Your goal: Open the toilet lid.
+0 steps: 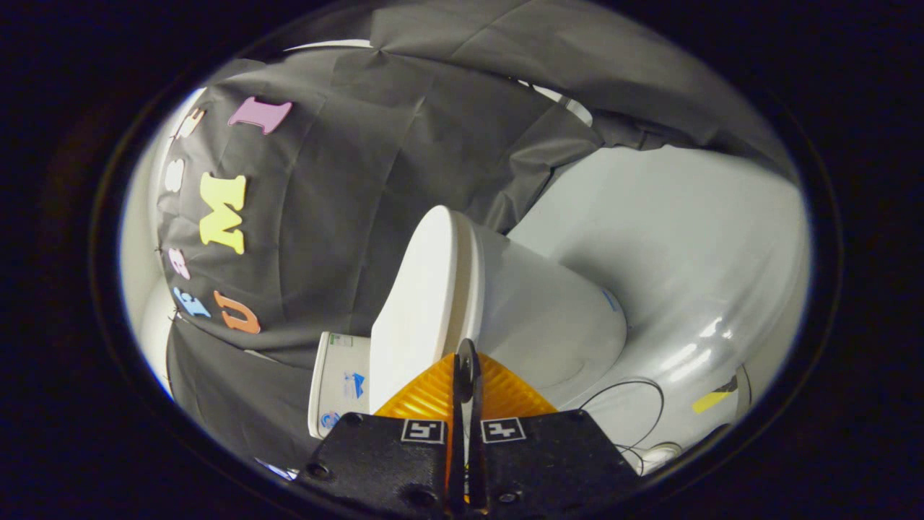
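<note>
The view is rolled sideways, with the floor to the right and the booth wall to the left. A white toilet stands just ahead of my fingers. Its lid (419,303) lies down flat on the seat, and the bowl (548,318) bulges out toward the floor side. The tank (339,379), with small stickers on it, sits left of the fingers. My gripper (468,360) is shut, fingers pressed together, and the tips rest at the seam along the lid's rim (469,289). I see nothing held between them.
Pale glossy floor (686,253) spreads beyond the bowl. A thin dark cable (639,404) loops on it near the toilet's base, and a strip of yellow tape (711,401) lies farther out. Black cloth wall (375,166) hangs behind the toilet.
</note>
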